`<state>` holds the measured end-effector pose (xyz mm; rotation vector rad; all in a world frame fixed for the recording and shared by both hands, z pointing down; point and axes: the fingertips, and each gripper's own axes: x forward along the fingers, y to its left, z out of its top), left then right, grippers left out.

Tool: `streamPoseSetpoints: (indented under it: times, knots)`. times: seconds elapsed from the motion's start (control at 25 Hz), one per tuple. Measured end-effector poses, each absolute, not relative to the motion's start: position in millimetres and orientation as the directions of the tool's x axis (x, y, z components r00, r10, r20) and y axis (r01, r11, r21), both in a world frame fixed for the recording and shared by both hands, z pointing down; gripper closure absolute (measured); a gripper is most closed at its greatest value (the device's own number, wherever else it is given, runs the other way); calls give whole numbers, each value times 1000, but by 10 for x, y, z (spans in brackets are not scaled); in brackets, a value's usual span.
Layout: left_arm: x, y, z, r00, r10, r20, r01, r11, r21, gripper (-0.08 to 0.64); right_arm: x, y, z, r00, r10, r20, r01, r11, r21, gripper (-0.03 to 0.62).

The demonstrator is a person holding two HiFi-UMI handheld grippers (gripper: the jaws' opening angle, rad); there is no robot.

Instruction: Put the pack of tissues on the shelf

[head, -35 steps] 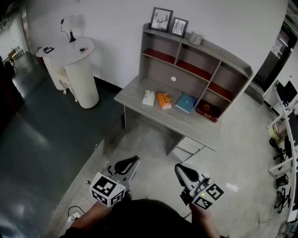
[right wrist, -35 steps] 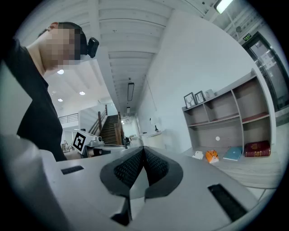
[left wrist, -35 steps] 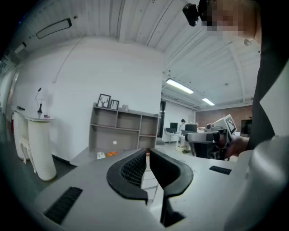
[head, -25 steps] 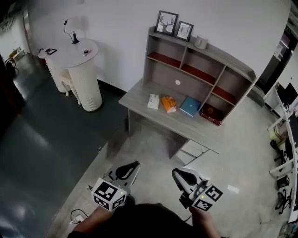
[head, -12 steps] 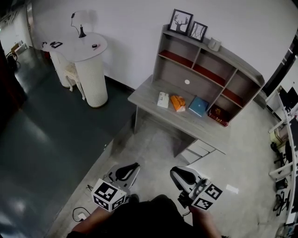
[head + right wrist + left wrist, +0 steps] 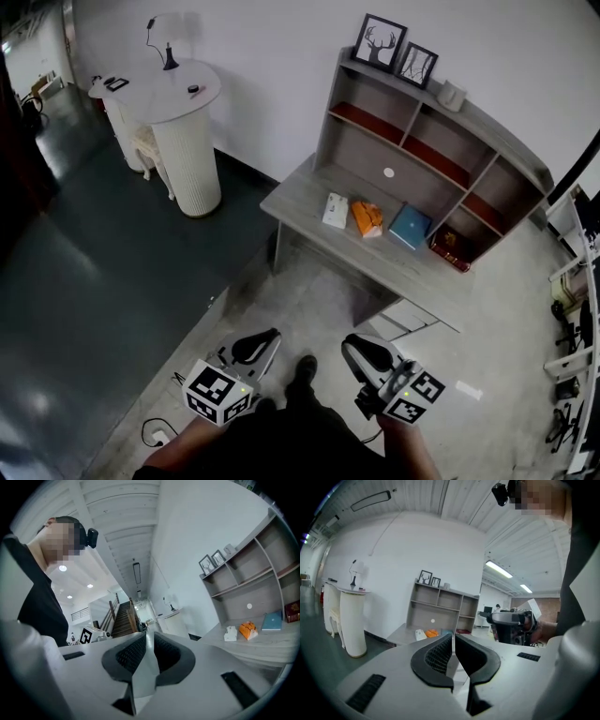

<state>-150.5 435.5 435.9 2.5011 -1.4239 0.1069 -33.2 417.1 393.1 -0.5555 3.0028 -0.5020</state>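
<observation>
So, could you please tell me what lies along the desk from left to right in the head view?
white item → orange pack → blue book → red box

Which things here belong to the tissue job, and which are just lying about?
Job: shelf; the tissues, either the white pack or the orange pack, unclear which.
Lying about: blue book, red box, two picture frames, cup, round table.

On the desk (image 6: 302, 195), before the shelf (image 6: 361, 155), lay a row from the left: tissue box (image 6: 335, 210), pack of tissues (image 6: 367, 218), book (image 6: 411, 227), box (image 6: 452, 248). Two picture frames (image 6: 384, 42) stood atop the shelf; a round table (image 6: 155, 94) stood well left.
</observation>
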Motion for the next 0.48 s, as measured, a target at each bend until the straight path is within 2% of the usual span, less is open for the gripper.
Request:
streamPoseSetpoints:
  times: [0.48]
  knots:
    - [-1288,2808,4204,470,-859,202,-878,-432,206,526,-55,2594,3743,-950,-313,-21,-293,910,-291,571]
